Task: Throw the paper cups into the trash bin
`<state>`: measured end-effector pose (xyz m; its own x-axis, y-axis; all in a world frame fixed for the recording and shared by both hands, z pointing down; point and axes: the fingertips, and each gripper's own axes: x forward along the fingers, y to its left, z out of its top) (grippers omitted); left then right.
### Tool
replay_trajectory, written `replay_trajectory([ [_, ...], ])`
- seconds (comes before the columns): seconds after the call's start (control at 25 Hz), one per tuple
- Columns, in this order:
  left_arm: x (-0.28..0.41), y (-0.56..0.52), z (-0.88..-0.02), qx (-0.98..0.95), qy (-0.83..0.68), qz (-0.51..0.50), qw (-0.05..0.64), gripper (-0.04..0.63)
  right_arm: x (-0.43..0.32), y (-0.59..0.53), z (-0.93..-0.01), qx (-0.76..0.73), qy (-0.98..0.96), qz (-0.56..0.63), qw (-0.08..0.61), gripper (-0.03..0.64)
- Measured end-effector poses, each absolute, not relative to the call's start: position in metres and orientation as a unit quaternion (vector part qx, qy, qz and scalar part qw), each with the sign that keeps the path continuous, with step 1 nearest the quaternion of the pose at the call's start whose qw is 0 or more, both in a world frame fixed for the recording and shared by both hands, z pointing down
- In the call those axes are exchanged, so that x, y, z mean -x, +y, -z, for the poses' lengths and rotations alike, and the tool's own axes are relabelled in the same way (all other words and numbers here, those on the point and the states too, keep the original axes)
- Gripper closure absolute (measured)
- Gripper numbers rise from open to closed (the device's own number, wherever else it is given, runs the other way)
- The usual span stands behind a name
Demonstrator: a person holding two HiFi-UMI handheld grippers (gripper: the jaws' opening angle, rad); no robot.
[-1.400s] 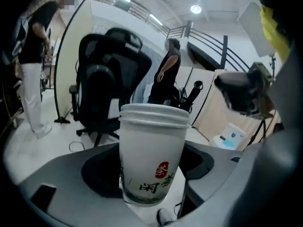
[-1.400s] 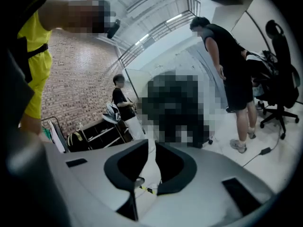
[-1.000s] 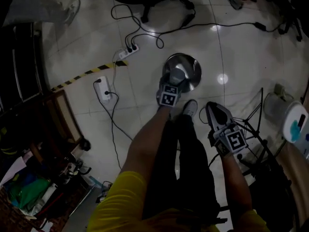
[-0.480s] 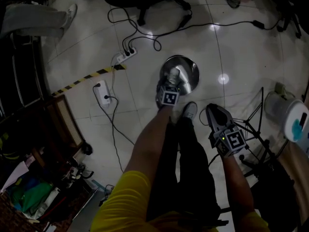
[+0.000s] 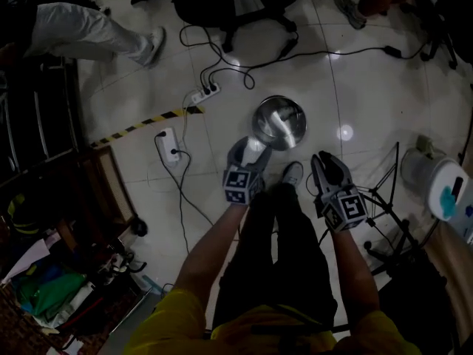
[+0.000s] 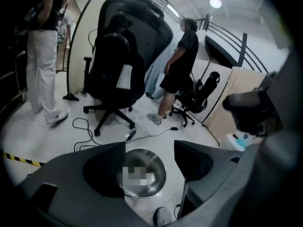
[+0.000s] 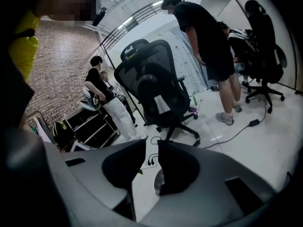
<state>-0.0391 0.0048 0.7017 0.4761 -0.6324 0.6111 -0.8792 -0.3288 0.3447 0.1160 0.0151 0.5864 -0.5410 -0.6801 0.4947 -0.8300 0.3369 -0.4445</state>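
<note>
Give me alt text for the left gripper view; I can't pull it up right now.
The left gripper aims at a round metal trash bin on the pale tiled floor, its jaws closing with nothing between them. Beyond are a black office chair, loose cables, a person in white trousers and a person in black shorts.

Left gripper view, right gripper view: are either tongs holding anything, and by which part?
Nothing is held. The left tongs are closing on nothing, with the trash bin beyond them; the right tongs stand apart, empty.
</note>
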Motion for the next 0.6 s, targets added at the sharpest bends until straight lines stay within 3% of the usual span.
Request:
replay_trajectory([
  [0.16, 0.069, 0.026, -0.592, -0.792, -0.509, -0.130, 0.312, 0.297, -0.111, 0.017, -0.550, -0.469, -0.814, -0.325, 0.104, 0.552],
  [0.36, 0.102, 0.044, -0.530, -0.783, -0.543, -0.105, 0.284, 0.490, -0.100, 0.017, -0.531, -0.474, -0.817, -0.310, 0.107, 0.611],
  [0.6, 0.116, 0.042, -0.537, -0.775, -0.550, -0.101, 0.295, 0.526, -0.085, 0.009, -0.536, -0.481, -0.804, -0.334, 0.098, 0.612],
])
